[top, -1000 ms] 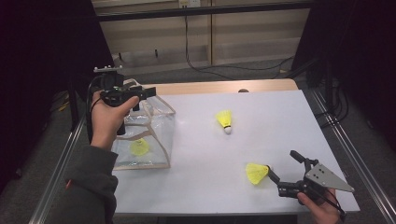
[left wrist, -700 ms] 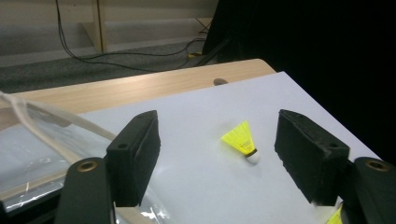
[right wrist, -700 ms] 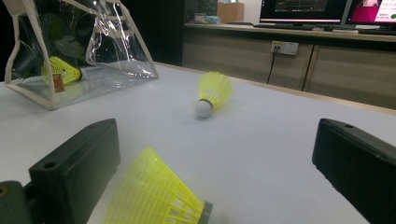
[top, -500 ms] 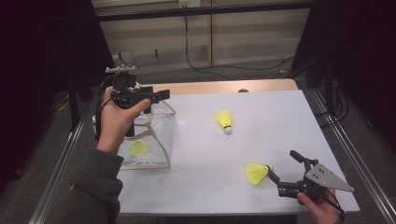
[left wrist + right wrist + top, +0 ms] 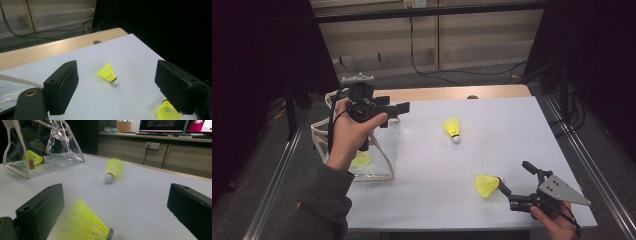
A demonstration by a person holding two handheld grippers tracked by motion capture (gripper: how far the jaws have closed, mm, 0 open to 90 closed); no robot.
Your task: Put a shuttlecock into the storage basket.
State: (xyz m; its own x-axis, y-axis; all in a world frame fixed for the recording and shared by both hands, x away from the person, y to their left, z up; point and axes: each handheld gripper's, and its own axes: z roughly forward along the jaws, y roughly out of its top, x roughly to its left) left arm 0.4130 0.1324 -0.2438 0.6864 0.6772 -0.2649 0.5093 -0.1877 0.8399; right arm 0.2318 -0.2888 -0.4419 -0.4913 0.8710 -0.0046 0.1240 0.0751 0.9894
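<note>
A clear plastic bag (image 5: 379,152) with white trim stands at the table's left and holds a yellow shuttlecock (image 5: 360,159). My left gripper (image 5: 394,114) hovers above the bag, pointing right. Its jaws have just been opening and have nothing between them. In the left gripper view they (image 5: 117,82) frame the middle shuttlecock (image 5: 108,74), which lies farther off. That shuttlecock (image 5: 452,129) lies mid-table. Another shuttlecock (image 5: 487,185) lies near the front, by my right gripper (image 5: 513,174). This gripper is open, and the shuttlecock (image 5: 82,225) rests between its jaws beside the left one, unpressed.
The white table (image 5: 512,125) has a wooden strip (image 5: 452,93) along its far edge. Metal rails (image 5: 584,165) run down both sides. Cables lie on the floor (image 5: 427,75) behind. In the right gripper view the bag (image 5: 57,147) stands at the far left.
My left hand has carried its gripper to the right above the bag, and its jaws stand wider apart. The right gripper and both table shuttlecocks have stayed put.
</note>
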